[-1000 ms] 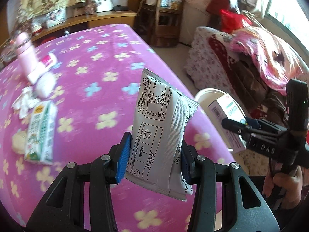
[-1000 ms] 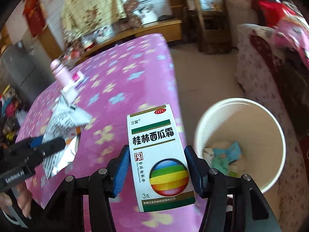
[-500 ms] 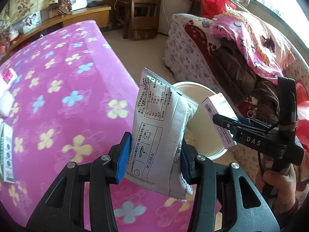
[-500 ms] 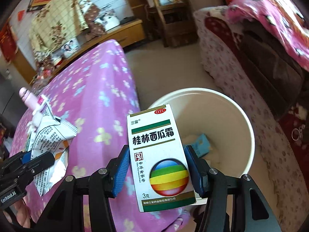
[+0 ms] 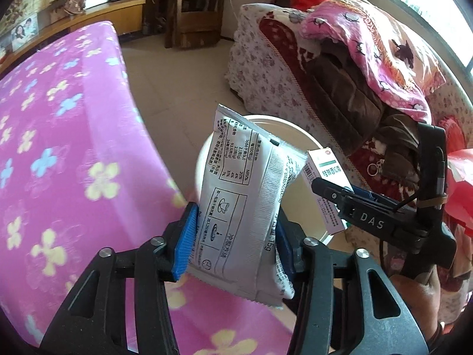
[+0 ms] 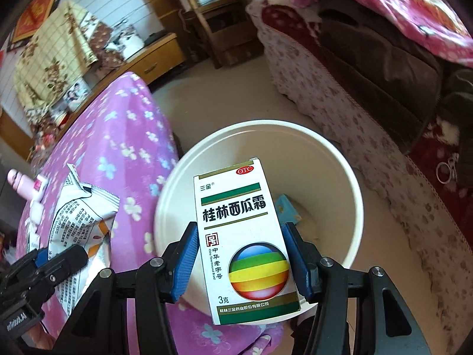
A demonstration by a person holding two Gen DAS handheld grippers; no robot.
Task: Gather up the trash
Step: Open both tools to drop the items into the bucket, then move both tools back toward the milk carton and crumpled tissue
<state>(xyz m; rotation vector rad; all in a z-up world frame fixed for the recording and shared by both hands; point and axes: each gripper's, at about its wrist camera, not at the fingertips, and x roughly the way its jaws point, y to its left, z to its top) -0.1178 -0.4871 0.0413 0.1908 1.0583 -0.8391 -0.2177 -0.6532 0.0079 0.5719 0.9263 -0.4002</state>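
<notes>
A white printed snack packet (image 5: 236, 207) stands upright between the blue pads of my left gripper (image 5: 236, 236), over the near rim of the white trash bin (image 5: 266, 117). The pads still touch the packet while the jaws are opening. My right gripper (image 6: 239, 254) is shut on a white medicine box (image 6: 242, 230) with a rainbow ball on its front, held above the bin (image 6: 260, 124). The box (image 5: 325, 177) and the right gripper (image 5: 328, 189) also show at the right of the left wrist view. In the right wrist view the packet (image 6: 79, 216) and the left gripper (image 6: 59, 263) sit at the lower left.
The bin stands on the floor between the table with its pink flowered cloth (image 5: 59, 148) and a sofa heaped with blankets (image 5: 354, 74). Blue scraps (image 6: 288, 210) lie inside the bin. A pink bottle (image 6: 17, 180) rests on the table. A wooden shelf (image 5: 195, 6) stands at the back.
Both grippers have moved off the table towards the bin and a little down, carrying the packet and the box. The bin now fills more of each view. The left pads stand slightly wider apart.
</notes>
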